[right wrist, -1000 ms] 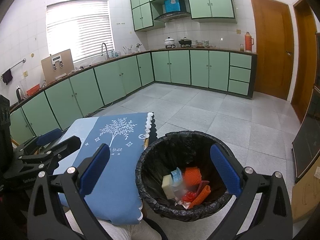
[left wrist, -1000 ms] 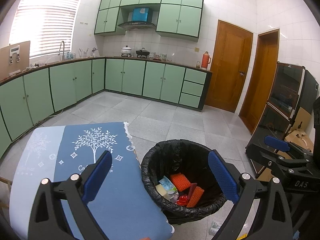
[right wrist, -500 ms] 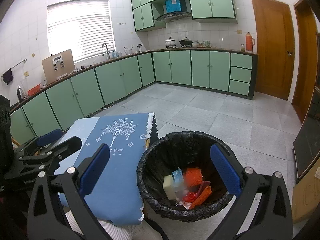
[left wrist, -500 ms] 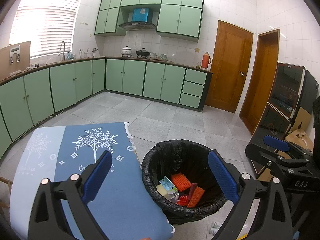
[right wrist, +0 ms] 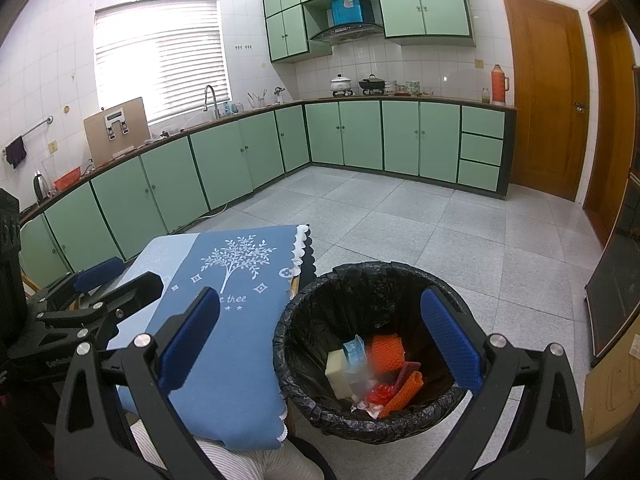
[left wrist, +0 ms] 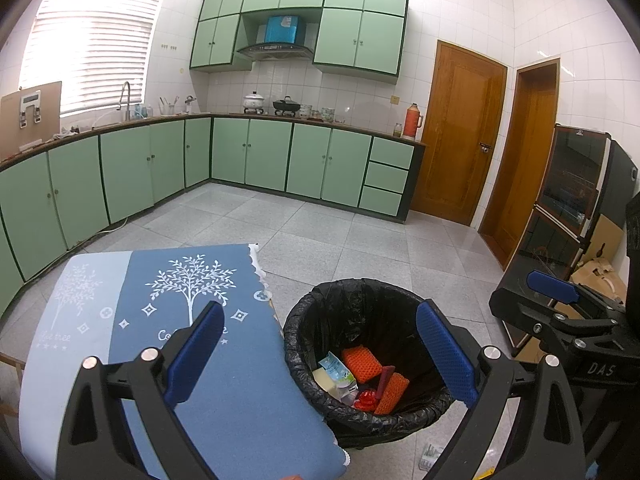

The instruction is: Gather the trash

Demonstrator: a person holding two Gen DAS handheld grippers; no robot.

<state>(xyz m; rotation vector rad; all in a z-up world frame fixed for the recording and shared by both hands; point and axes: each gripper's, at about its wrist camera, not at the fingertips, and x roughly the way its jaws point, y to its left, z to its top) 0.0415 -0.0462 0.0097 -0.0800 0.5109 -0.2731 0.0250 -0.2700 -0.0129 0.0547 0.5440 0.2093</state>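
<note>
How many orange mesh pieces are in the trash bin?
2: one orange mesh piece toward the back of the trash bin, another leaning nearer the front. More may be hidden beneath the other trash.

- Trash bin (left wrist: 362,300) beside the table: lined with a glossy black bag.
- Inside the trash bin: orange mesh-textured pieces (left wrist: 362,364), a red scrap (left wrist: 365,399), a pale cream block (right wrist: 337,372), and a light blue and white carton (left wrist: 336,368).
- Tablecloth (left wrist: 224,392), left of the trash bin: dark blue with a white tree, diamonds and lettering, plus a pale blue band along its far left side.
- Gripper pads (right wrist: 450,340) above the trash bin: bright blue on black frames.
- Cabinets (left wrist: 308,162) behind the trash bin: mint green with dark trim.
</note>
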